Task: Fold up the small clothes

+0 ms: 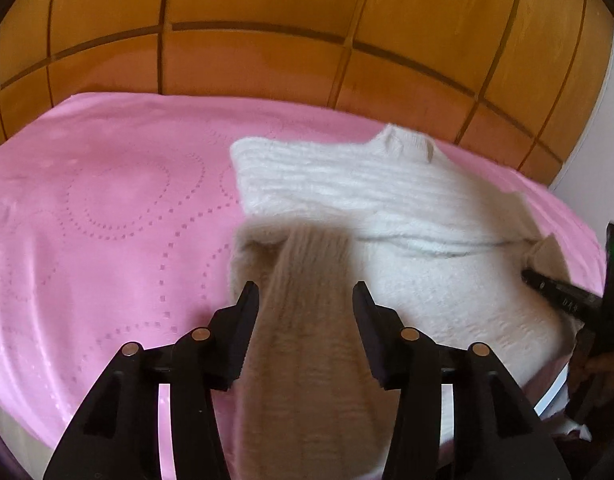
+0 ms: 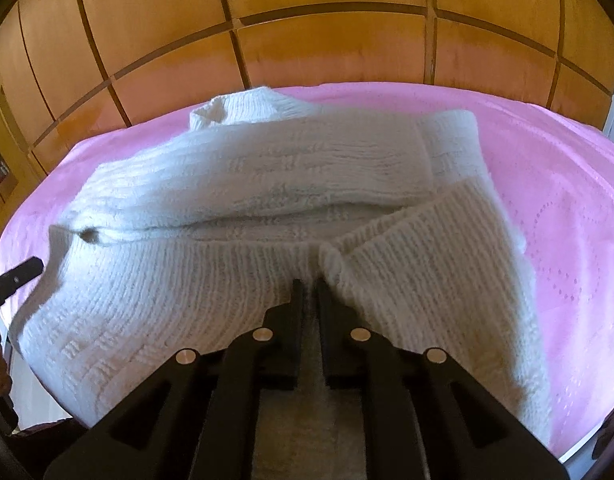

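A small white knitted sweater (image 2: 235,184) lies partly folded on a pink blanket (image 1: 107,208) that covers the surface in front of a wall of orange-brown wooden panels (image 1: 267,40). The knit is thick and fuzzy, ribbed in horizontal rows across the upper body and in finer vertical ribs near the hem, with a short stand-up collar (image 2: 211,114) at the far edge. One sleeve is laid across the chest, making a soft rounded ridge. The blanket is smooth and plush, embossed with dotted circles and loops. The left gripper (image 1: 305,292) has its black jaws standing apart, with a band of the sweater's fabric running up between them; the pads are not pressing on it. The right gripper (image 2: 309,286) has its jaws nearly together, pinching a fold of the sweater's ribbed hem between the tips. Both grippers are matte black plastic with brass-coloured pins.
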`<state>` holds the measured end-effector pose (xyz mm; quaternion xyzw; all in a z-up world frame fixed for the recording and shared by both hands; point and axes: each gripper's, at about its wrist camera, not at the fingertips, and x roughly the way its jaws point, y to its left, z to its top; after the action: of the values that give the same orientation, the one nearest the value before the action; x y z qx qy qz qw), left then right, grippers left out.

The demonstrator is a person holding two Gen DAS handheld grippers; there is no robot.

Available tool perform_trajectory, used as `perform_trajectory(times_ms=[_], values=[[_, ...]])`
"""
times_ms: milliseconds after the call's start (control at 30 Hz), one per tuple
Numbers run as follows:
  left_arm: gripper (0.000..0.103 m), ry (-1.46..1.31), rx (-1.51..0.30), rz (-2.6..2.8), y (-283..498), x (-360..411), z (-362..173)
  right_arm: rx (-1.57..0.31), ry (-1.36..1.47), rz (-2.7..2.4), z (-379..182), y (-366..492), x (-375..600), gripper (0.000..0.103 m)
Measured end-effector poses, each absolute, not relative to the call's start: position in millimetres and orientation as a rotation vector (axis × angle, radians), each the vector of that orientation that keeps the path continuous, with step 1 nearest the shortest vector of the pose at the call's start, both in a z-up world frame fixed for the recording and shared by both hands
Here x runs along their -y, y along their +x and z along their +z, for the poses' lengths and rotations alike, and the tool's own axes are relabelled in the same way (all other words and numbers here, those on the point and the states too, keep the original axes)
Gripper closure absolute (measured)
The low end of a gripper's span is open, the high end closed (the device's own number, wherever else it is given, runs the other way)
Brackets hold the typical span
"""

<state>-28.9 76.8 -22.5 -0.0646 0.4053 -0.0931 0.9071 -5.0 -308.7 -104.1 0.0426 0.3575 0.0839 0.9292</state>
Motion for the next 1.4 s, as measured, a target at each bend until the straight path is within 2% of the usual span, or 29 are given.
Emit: perform_trajectory(times_ms=[100, 133, 200, 300, 433, 533, 633, 667, 700, 733, 900, 1100, 1233, 1400], values=[[0.059, -0.09, -0.873, -0.192, -19.7, -69.2, -33.9, -0.729, 0.091, 0.193, -98.6, -6.3, 308.1, 0.081], [0.062, -0.082, -0.883, -0.196, -17.8, -66.7, -37.0, -0.73, 0.094, 0.203, -96.4, -7.2, 308.9, 0.071], [0.074, -0.048, -0.88, -0.191, -16.4, -62.1, -42.1, -0.72, 0.131, 0.245, -86.3, -11.4, 316.8, 0.063], [0.085, -0.04, -0.869, -0.179, -16.9, -61.2, -44.2, -0.657, 0.116, 0.201, -68.0, -25.3, 336.4, 0.058], [0.089, -0.037, -0.85, -0.163, -20.7, -61.3, -42.5, -0.633, 0.116, 0.086, -63.1, -31.4, 371.5, 0.052], [0.09, -0.036, -0.835, -0.149, -24.2, -62.1, -40.0, -0.671, 0.128, 0.055, -74.0, -26.8, 383.1, 0.052], [0.093, -0.058, -0.815, -0.136, -29.1, -67.2, -35.3, -0.692, 0.102, 0.039, -85.2, -19.8, 378.1, 0.055], [0.095, -0.066, -0.806, -0.131, -31.8, -69.4, -33.4, -0.709, 0.07, 0.014, -89.9, -16.3, 374.6, 0.062], [0.095, -0.068, -0.802, -0.13, -33.3, -70.7, -32.5, -0.714, 0.052, 0.008, -92.1, -16.0, 372.3, 0.09], [0.097, -0.069, -0.792, -0.128, -36.2, -71.9, -30.5, -0.714, 0.047, 0.015, -92.2, -17.3, 370.5, 0.096], [0.098, -0.066, -0.726, -0.155, -57.4, -76.5, -8.8, -0.684, 0.062, 0.041, -76.0, -33.9, 373.9, 0.096], [0.099, -0.117, -0.667, -0.215, -69.1, -92.8, 26.9, -0.599, 0.142, 0.137, -28.0, -51.2, 384.4, 0.096], [0.099, -0.165, -0.641, -0.227, -44.0, -100.3, 44.2, -0.542, 0.221, 0.157, -2.7, -31.8, 394.5, 0.096], [0.099, -0.17, -0.643, -0.189, 30.8, -100.4, 49.6, -0.526, 0.239, 0.104, 12.2, 33.7, 398.3, 0.097]])
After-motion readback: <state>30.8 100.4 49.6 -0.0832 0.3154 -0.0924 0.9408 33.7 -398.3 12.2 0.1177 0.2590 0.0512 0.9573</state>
